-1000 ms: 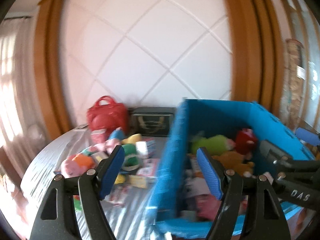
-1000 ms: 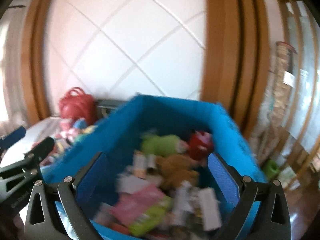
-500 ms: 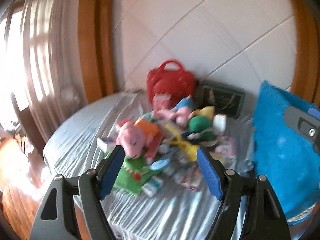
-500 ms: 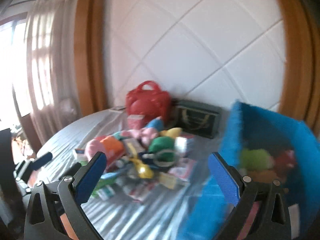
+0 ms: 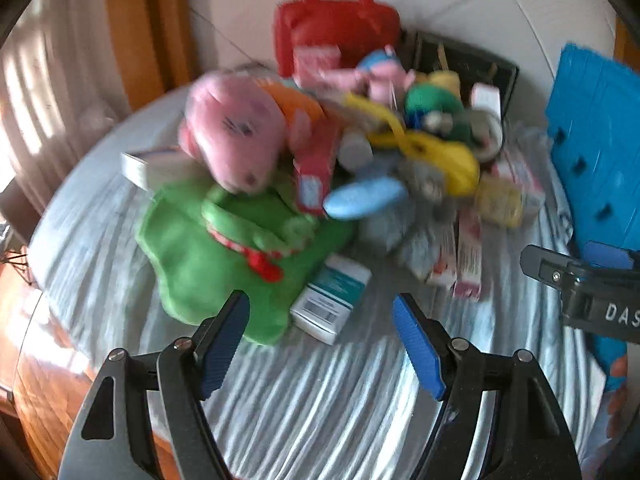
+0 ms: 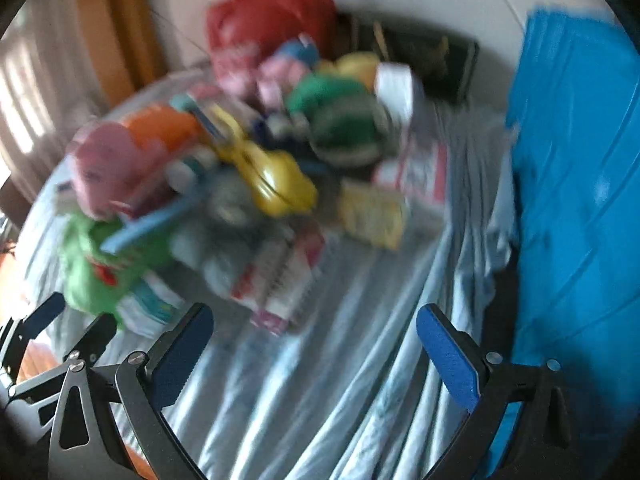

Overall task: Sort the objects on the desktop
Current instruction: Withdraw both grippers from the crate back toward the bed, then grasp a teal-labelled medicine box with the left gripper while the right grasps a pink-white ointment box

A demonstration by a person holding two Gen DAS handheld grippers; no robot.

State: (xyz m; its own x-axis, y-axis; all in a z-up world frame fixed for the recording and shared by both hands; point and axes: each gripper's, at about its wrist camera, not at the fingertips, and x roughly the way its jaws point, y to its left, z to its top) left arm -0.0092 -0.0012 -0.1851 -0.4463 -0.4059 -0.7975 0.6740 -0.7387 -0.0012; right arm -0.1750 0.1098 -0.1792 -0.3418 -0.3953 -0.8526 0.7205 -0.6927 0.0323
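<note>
A pile of toys and boxes lies on the cloth-covered table (image 5: 320,400): a pink plush (image 5: 232,136), a green plush (image 5: 208,248), a yellow toy (image 5: 436,156) and a teal-and-white box (image 5: 332,296). My left gripper (image 5: 320,308) hangs just above the teal box and the green plush's edge; its jaws are closing with nothing between them. My right gripper (image 6: 314,316) stands open and empty over bare cloth, in front of a pink-and-white box (image 6: 280,280). The blue bin (image 6: 576,184) stands to the right.
A red handbag (image 5: 336,20) and a dark box (image 5: 464,64) stand behind the pile against the white wall. The table's rounded edge and wooden floor (image 5: 36,360) lie to the left. The right gripper's side (image 5: 580,276) shows beside the blue bin (image 5: 596,152).
Both grippers swung left from over the blue bin and dropped toward the pile, tilting downward. The toys now fill the views, and the bin has slid to the right edge.
</note>
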